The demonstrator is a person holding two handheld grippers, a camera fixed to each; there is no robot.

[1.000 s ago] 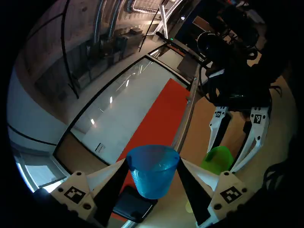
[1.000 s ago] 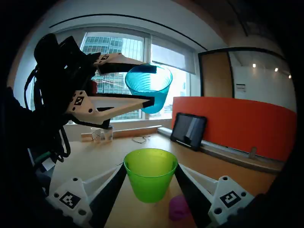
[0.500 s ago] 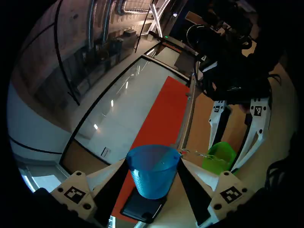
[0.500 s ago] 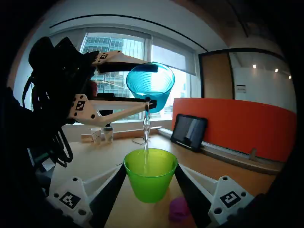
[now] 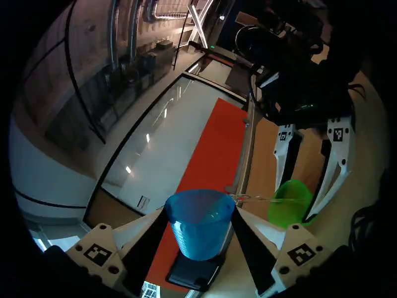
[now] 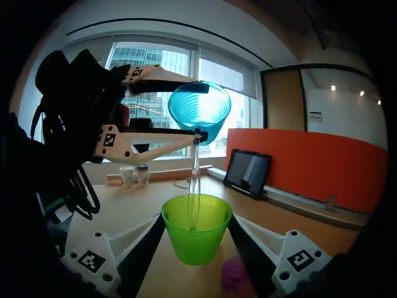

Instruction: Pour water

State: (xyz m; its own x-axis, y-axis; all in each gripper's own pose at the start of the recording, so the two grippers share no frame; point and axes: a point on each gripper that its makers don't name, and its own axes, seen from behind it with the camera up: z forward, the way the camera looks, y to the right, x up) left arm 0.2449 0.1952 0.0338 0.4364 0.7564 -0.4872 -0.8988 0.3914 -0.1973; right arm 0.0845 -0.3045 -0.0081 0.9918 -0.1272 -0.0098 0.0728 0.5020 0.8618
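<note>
Right gripper view: a wide window [image 6: 149, 64] is seen across the back, with tall buildings behind the glass. An orange partition [image 6: 317, 164] is stood along the right-hand side, and a wooden table [image 6: 124, 206] is spread beneath everything.

The left gripper [image 6: 201, 111] is held high at the upper left by a hand hidden under dark cabling. Its two white fingers are closed in from above and below on a blue cup [image 6: 198, 107], which is pinched firmly between them. The right gripper [image 6: 197, 223] is seen low in the foreground. Its fingers are narrowed to the width of a green cup [image 6: 196, 241] and pressed against both sides of it.

A dark tablet [image 6: 247, 171] is propped near the foot of the partition. The blue cup is tipped well over, so that its open mouth is turned toward the camera and its lowest rim is set directly above the green cup. The green cup is kept upright. Whether its base is touching the table cannot be told.

A thin stream of water [image 6: 194, 169] is seen running from the blue rim straight down into the green cup. Two small clear cups [image 6: 135, 175] are placed side by side by the window ledge. A small purple object [image 6: 231, 273] is lying on the table just beside the green cup.
</note>
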